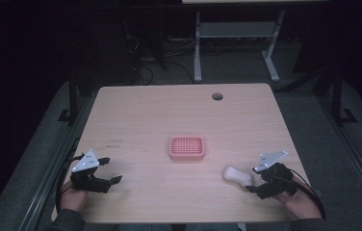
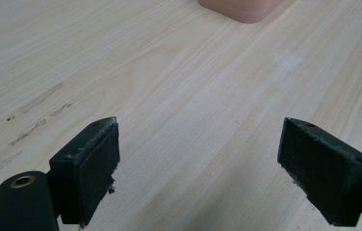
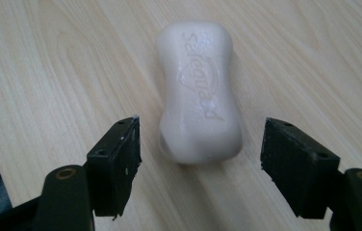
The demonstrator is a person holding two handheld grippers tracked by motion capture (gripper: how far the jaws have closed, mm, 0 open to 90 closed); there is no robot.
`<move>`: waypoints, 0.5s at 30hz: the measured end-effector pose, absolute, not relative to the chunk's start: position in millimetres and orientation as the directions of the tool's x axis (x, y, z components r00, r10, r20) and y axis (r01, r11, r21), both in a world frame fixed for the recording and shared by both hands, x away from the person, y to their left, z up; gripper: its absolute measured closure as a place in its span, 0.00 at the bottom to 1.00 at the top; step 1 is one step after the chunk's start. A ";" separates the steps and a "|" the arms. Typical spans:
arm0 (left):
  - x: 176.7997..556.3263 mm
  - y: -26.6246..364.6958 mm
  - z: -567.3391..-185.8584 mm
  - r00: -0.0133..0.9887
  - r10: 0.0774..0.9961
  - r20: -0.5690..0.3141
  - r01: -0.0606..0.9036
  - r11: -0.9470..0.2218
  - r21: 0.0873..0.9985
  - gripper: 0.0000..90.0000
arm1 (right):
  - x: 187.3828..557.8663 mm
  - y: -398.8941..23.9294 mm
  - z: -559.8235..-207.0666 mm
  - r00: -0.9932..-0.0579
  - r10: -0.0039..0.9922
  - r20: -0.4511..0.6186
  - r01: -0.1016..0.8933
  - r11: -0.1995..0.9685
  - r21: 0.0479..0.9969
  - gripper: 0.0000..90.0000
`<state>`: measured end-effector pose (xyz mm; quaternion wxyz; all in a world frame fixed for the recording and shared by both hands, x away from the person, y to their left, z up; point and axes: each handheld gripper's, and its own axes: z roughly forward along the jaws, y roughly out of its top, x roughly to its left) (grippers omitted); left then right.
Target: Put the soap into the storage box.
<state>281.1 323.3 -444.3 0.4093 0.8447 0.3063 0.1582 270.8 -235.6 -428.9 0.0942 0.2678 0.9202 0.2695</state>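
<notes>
Between the right gripper's (image 3: pixel 200 144) two black jaws, which stand wide apart, lies the near end of a white, waisted bar of soap (image 3: pixel 198 91) with a brand name pressed into its top; it rests flat on the pale wooden bench (image 3: pixel 49 62) and runs lengthwise away from the jaws. A gap of bare wood shows on either side of the soap, so neither jaw pad touches it, and the gripper has hold of nothing. From the high view the same bar of soap (image 1: pixel 237 175) sits just ahead of the right gripper (image 1: pixel 255 183), near the bench's front right edge. Over at the left gripper (image 2: pixel 198 159), the jaws are likewise spread wide, with only bare bench (image 2: pixel 184 96) between them and nothing in their grasp. Well beyond those jaws, ahead and slightly to the right, is a corner of a pink plastic soap dish (image 2: pixel 241 7); in the high view this slotted, rounded-rectangle dish (image 1: pixel 187 147) stands at mid-bench, well apart from both grippers, the left gripper (image 1: pixel 107 171) being near the front left.
</notes>
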 end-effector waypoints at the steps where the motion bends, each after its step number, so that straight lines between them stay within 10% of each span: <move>1: 281.1 323.3 -444.3 0.762 0.647 0.017 0.388 -0.477 0.788 0.15 | 271.8 -234.0 -428.7 -0.840 0.541 -0.030 0.440 0.714 0.545 0.33; 15: 281.9 323.4 -444.5 0.764 0.645 0.015 0.388 -0.479 0.787 0.15 | 284.7 -215.0 -429.2 -0.861 0.505 -0.061 0.403 0.751 0.524 0.33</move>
